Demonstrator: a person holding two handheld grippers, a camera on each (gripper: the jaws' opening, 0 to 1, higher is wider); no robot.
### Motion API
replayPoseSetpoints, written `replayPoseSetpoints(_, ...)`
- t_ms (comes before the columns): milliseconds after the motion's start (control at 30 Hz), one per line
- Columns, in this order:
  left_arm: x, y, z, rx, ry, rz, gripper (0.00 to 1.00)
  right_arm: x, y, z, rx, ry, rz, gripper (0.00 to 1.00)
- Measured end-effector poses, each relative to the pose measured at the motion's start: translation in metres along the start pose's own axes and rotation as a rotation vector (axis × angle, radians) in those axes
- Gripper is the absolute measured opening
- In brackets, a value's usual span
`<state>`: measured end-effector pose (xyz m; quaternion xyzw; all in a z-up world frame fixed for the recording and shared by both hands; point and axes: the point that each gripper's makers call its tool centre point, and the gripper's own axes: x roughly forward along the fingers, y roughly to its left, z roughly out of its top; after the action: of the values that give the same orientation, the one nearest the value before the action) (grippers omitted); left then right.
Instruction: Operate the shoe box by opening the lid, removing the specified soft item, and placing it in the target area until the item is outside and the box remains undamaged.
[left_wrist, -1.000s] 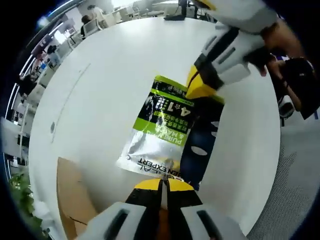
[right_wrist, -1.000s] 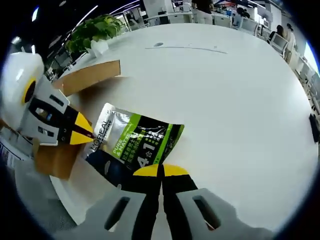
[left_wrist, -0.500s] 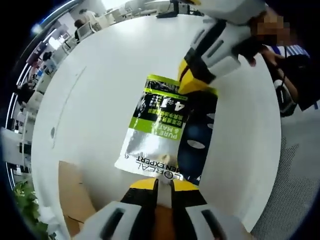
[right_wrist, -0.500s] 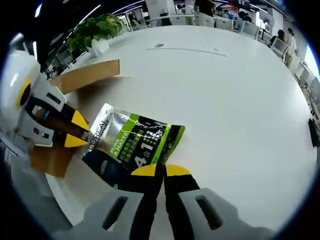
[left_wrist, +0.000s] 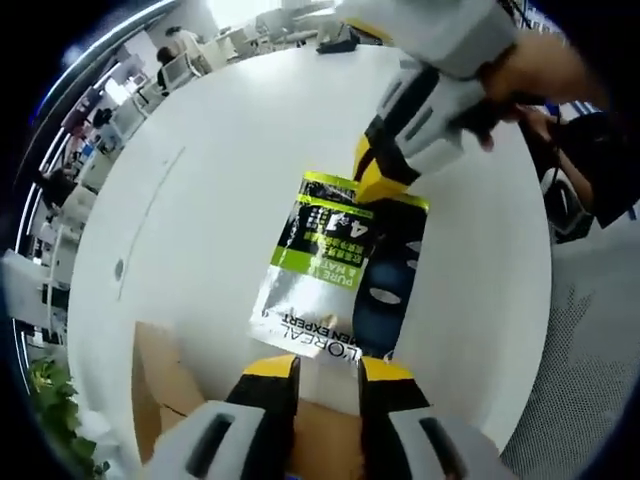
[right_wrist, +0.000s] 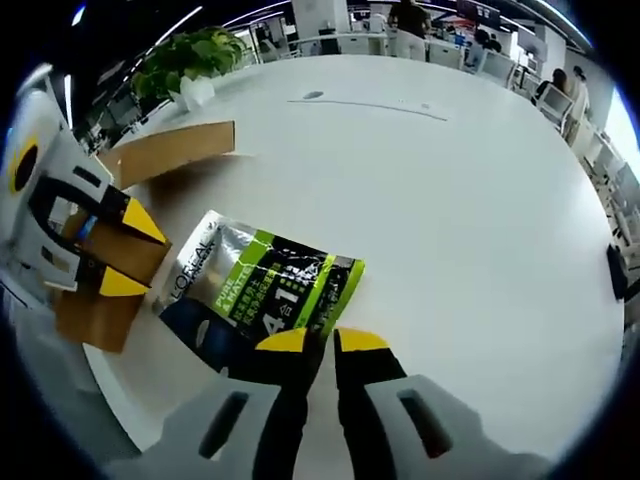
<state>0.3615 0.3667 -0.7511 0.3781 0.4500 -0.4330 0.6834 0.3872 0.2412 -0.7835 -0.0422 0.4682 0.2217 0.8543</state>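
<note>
right claw has the pouch's far end, left claw has let go

right gripper (right_wrist: 322, 342) looks clamped on one short edge of the l'oreal sachet pack (right_wrist: 262, 292), jaws nearly together with the foil corner pinched between them. left gripper (left_wrist: 328, 368) sits at the opposite short edge with its jaws spread apart, nothing between them, so it's released.

the pack lies flat on the white table (right_wrist: 450, 200), outside the cardboard shoe box (right_wrist: 150, 160), which is just beside the left claw. its long axis runs straight from one claw to the other, so each claw faces an end, not a side.

my guess: the item's basically out, and any further placing falls to the right hand, pulling along that axis away from the box.
</note>
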Motion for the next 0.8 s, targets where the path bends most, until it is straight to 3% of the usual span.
replayPoseSetpoints(333,-0.025,-0.004,0.015,-0.097,-0.108,-0.031,0.3,-0.017,-0.003,-0.001,-0.006,-0.007,-0.018,0.14)
replayPoseSetpoints(400,-0.029,-0.007,0.018,-0.155,-0.141,-0.057,0.31,-0.022,-0.002,0.0,-0.007,-0.012,-0.016,0.15)
replayPoseSetpoints(800,-0.059,-0.009,0.018,-0.255,-0.239,-0.068,0.35,-0.057,0.01,0.011,-0.028,-0.056,-0.008,0.22)
